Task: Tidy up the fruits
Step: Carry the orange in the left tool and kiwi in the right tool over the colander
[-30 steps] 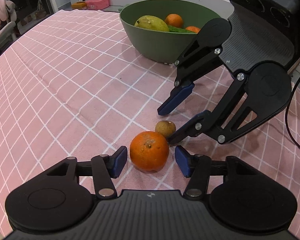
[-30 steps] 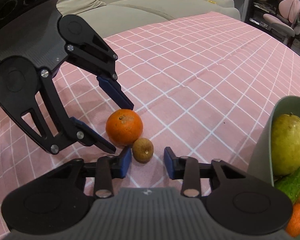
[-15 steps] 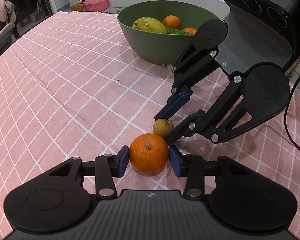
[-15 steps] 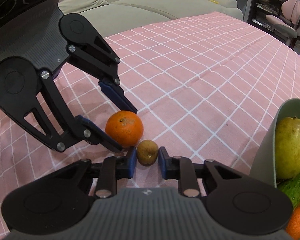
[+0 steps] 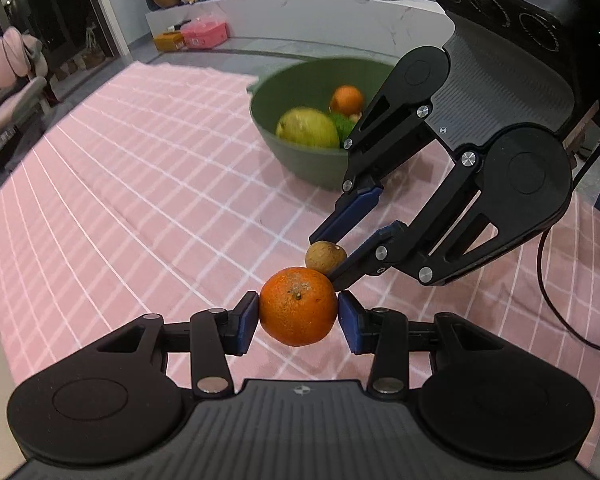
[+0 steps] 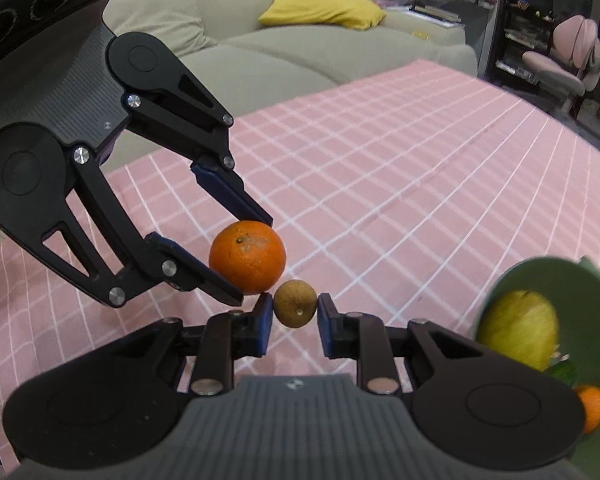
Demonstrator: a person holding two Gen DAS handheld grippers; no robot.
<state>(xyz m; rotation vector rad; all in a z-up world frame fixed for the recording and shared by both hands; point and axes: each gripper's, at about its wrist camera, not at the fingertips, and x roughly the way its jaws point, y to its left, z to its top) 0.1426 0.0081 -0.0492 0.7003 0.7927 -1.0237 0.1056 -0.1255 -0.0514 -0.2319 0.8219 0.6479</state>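
Lifting both fruits off the pink checked cloth on the surface, the two grippers now hang in the air where a moment ago they were only closing at cloth level: the left gripper has its jaws clamped on the orange, the right gripper on the small brown fruit. That likely leaves only the carry to the green bowl nearby. The orange is round with pebbled skin, the brown fruit smooth, dull and nearly spherical, and the bowl matte and deep, already holding a yellow-green fruit and another orange.

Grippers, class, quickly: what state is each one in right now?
Left gripper: shut on the orange.
Right gripper: shut on the small brown fruit.
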